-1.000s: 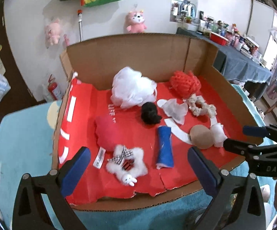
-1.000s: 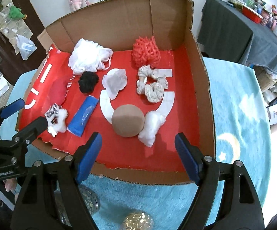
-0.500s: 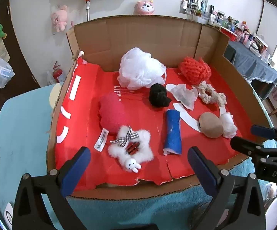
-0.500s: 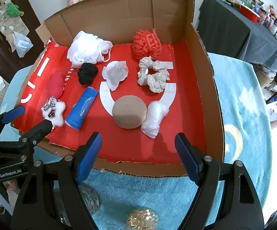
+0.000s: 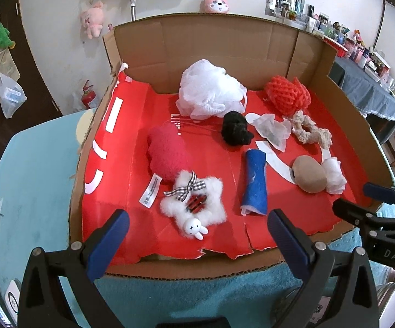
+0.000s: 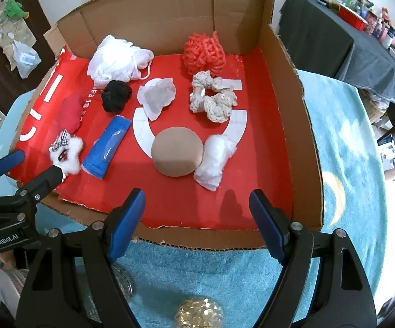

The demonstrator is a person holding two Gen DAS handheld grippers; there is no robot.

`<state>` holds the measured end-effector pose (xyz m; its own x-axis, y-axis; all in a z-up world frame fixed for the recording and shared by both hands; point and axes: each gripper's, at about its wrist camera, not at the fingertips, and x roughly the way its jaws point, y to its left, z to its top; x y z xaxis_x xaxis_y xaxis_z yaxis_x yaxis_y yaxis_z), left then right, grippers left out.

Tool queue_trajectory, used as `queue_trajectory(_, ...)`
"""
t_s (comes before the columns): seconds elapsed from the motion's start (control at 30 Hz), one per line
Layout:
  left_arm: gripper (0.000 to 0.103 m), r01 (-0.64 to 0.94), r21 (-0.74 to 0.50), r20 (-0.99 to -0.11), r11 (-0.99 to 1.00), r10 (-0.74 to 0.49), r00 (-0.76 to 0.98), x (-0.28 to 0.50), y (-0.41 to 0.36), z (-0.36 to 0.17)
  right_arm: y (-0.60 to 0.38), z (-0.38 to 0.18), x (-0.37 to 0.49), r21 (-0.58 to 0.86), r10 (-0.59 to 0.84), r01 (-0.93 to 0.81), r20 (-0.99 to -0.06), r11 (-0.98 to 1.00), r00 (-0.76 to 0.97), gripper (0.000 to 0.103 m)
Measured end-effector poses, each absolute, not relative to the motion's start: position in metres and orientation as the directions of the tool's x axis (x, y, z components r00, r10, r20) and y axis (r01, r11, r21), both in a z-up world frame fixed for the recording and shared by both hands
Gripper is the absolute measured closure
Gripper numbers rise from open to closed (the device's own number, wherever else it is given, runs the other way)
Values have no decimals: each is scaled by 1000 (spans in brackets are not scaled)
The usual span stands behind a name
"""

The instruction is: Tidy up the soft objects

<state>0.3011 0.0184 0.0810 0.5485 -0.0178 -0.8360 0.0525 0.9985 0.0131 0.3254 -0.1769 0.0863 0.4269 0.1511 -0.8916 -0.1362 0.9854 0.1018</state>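
Note:
An open cardboard box (image 5: 197,41) with a red liner holds several soft objects: a white mesh puff (image 5: 211,93), a red net ball (image 5: 286,95), a black pom (image 5: 235,131), a red plush (image 5: 167,155), a white fluffy star with a bunny (image 5: 194,205), a blue roll (image 5: 255,183), a tan pad (image 6: 177,154), a white wad (image 6: 214,161) and a beige scrunchie (image 6: 214,99). My left gripper (image 5: 197,227) is open and empty above the box's near edge. My right gripper (image 6: 197,207) is open and empty at the near edge, in front of the tan pad.
The box stands on a blue fluffy cloth (image 6: 342,164). A gold glittery ball (image 6: 200,314) and a glass jar (image 6: 123,284) lie under my right gripper. A dark-covered table with clutter (image 6: 334,27) stands at the back right. Plush toys hang on the wall (image 5: 91,22).
Both grippers have moved forward toward the box, so its contents look larger and lower in view. Both stay open and empty. The objects have not moved.

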Motion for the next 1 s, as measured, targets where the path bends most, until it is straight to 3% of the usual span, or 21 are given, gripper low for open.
queue_trajectory(1.0, 0, 50, 11, -845, 999, -17, 535, 300, 18, 80, -177, 86, 324, 105, 153, -134, -888, 985, 433, 25)
